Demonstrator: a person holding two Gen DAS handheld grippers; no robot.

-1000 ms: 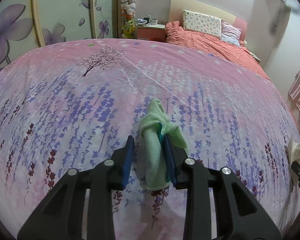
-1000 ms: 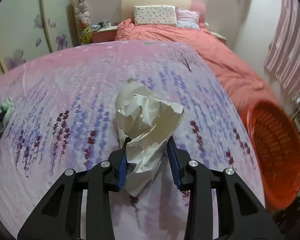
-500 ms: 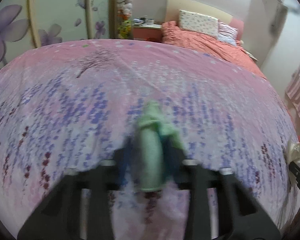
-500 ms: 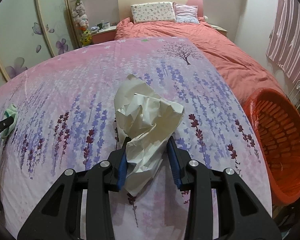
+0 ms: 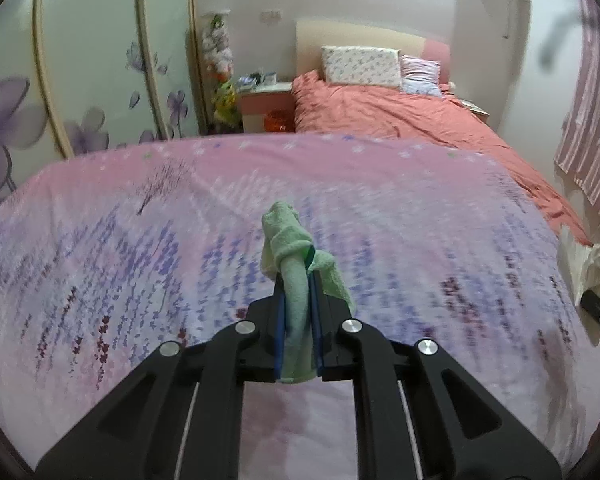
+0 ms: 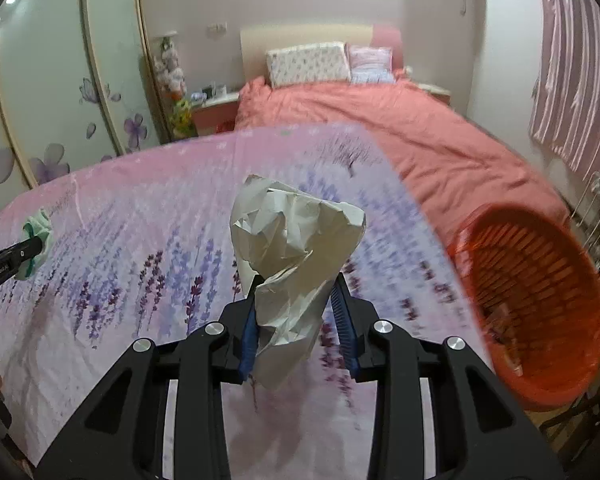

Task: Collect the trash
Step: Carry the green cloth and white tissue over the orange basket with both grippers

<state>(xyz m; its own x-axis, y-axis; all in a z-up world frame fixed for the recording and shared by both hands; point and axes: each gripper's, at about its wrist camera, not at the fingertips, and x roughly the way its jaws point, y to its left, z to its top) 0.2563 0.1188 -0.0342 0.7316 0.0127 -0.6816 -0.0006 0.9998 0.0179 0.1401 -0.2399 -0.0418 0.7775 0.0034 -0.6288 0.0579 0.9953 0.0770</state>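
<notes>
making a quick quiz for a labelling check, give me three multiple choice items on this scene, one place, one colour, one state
1. Where is the orange basket?
A. beside the bed, on the right of the right wrist view
B. on the pillows
C. on the nightstand

2. What colour is the cloth in the left gripper?
A. red
B. light green
C. black

3. What is the right gripper doing?
A. hanging empty
B. gripping a bottle
C. holding crumpled paper

Answers: 1 A, the basket sits off the floral bedspread's right edge. 2 B, the cloth is pale green. 3 C, the pads press the paper's sides.
</notes>
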